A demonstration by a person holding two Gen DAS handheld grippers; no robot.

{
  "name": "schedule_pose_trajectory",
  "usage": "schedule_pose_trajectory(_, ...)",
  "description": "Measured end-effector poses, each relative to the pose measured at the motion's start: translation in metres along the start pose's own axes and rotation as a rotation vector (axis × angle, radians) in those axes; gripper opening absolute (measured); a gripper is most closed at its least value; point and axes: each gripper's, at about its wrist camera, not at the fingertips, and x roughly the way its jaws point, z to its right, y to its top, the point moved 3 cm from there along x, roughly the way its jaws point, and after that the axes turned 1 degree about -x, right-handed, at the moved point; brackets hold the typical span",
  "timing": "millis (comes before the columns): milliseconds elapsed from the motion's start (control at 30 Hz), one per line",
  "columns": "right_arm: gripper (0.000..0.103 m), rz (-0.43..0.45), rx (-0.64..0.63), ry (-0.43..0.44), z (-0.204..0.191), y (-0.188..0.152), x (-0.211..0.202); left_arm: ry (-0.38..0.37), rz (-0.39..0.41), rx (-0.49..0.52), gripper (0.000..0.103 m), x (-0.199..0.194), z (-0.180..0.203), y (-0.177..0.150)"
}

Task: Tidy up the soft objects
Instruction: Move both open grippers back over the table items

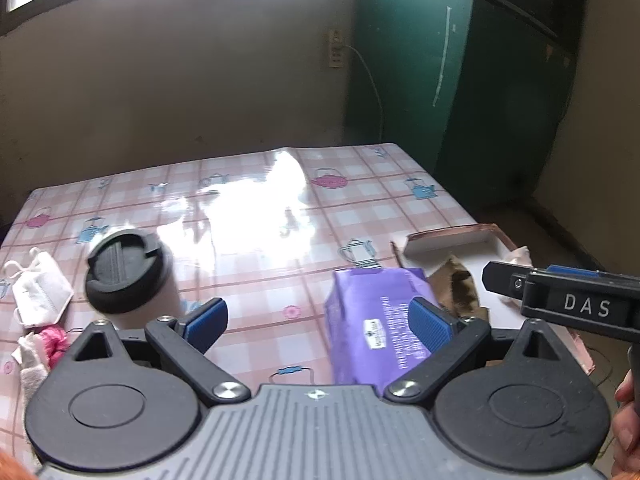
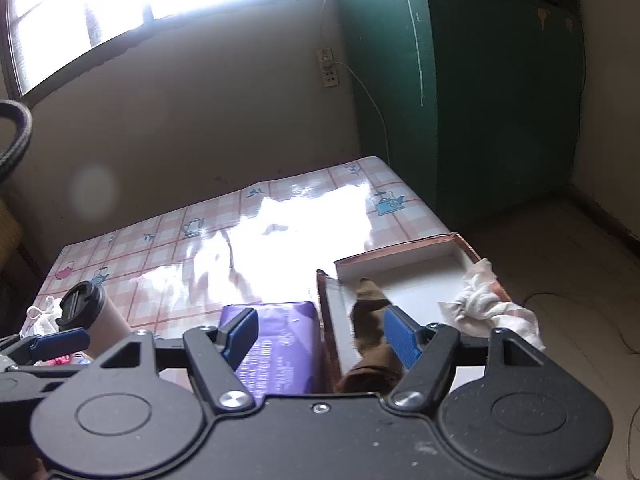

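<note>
A checked pink tablecloth (image 1: 256, 280) printed with teapots is covering the table, and window glare is washing out its middle. At the far left edge, a white face mask (image 1: 38, 290) is lying flat, with a pink cloth (image 1: 54, 340) and a pale cloth bunched just below it. Beside them, a paper cup with a black lid (image 1: 125, 271) is standing on the table.

The left gripper (image 1: 320, 320) is hovering above the cloth with its blue-padded fingers spread wide and nothing between them. Its right finger is overlapping, in view, a purple soft pack (image 1: 372, 320) that is lying on the table just left of the box.

Further right, a shallow box (image 2: 416, 264) with a white inside and a copper-coloured rim is sitting at the table's right edge. A brown cloth (image 2: 370, 320) is lying inside it near its left wall, and a white crumpled cloth (image 2: 488, 304) is draping over its right rim.

The right gripper (image 2: 320, 332) is hanging over the purple pack and the box's left wall, its fingers likewise spread apart and holding nothing. A green door (image 2: 460, 80) is standing behind the table on the right.
</note>
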Motion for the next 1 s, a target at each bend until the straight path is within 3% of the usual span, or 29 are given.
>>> schedule_pose_trajectory(1000, 0.082, -0.038, -0.112, 0.129, -0.114, -0.025, 0.009, 0.147, 0.015, -0.102, 0.100, -0.041, -0.100, -0.023)
